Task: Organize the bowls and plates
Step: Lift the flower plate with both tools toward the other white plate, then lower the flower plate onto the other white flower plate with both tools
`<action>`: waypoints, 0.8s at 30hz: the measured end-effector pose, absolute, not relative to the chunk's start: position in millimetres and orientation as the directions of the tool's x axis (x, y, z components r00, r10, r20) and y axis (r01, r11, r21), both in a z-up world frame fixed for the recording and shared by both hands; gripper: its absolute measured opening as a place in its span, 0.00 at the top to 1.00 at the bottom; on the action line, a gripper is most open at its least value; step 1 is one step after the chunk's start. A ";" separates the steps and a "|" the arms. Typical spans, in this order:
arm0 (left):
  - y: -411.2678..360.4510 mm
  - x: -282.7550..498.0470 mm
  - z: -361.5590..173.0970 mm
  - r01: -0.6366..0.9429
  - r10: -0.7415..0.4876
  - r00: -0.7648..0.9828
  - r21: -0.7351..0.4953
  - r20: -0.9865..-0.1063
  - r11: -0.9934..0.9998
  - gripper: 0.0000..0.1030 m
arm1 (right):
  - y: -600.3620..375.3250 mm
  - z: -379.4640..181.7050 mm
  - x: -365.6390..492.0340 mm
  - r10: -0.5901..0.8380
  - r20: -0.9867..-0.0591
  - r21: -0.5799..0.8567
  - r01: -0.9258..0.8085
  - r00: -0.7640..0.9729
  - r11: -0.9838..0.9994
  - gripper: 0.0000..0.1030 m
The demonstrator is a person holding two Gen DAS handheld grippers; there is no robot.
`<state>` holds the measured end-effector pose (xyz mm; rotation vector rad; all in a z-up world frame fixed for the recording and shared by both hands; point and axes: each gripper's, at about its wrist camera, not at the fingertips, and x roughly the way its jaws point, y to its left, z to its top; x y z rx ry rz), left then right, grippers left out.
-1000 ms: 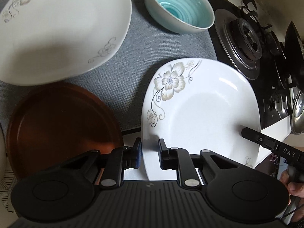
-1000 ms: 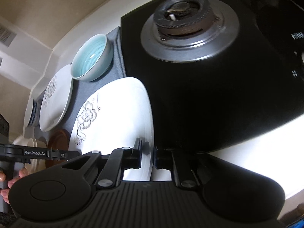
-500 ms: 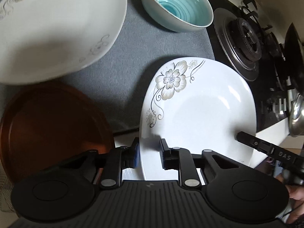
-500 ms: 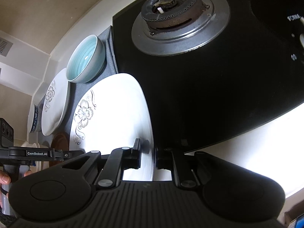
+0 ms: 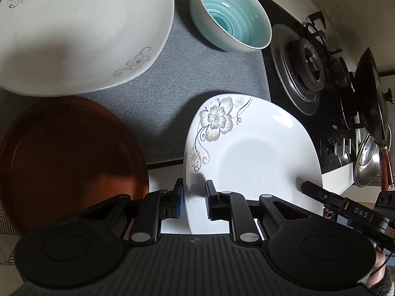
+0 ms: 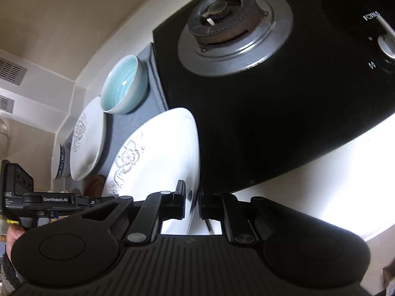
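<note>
Flowered plate (image 5: 256, 157) rim clamped by left tongs (image 5: 195, 192) and right tongs (image 6: 192, 198), near edge hidden.

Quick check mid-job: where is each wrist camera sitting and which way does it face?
Left wrist: on the left claw, looking down at the near rim of the flowered plate; right claw intrudes.
Right wrist: on the right claw, at that plate's stove-side rim, facing the burner.
Shared: plate, teal bowl.

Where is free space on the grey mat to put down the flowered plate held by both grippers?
Bare grey mat lies between the teal bowl, the other flowered plate, the brown plate and the held plate. Crowded toward the stove.
</note>
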<state>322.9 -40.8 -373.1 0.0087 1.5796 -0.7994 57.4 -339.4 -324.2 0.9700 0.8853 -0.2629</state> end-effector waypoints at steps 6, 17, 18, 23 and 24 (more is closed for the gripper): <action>-34.7 325.0 -367.0 0.436 -0.451 -0.184 -0.484 -0.873 0.758 0.82 | -336.9 -314.9 59.7 0.193 -0.740 0.615 0.532 0.644 0.582 0.89; -9.0 338.6 -339.0 0.401 -0.505 -0.145 -0.517 -0.851 0.756 0.82 | -331.0 -299.5 73.9 0.206 -0.705 0.643 0.490 0.679 0.588 0.89; -5.5 341.1 -335.0 0.399 -0.509 -0.136 -0.518 -0.850 0.757 0.82 | -330.0 -297.2 76.5 0.210 -0.700 0.647 0.482 0.683 0.591 0.90; 18.5 355.6 -318.7 0.370 -0.527 -0.088 -0.519 -0.845 0.771 0.82 | -320.6 -290.3 100.1 0.237 -0.683 0.659 0.443 0.691 0.608 0.89; 22.8 360.2 -316.2 0.359 -0.531 -0.080 -0.521 -0.844 0.775 0.82 | -318.0 -289.4 106.1 0.245 -0.679 0.662 0.434 0.692 0.611 0.89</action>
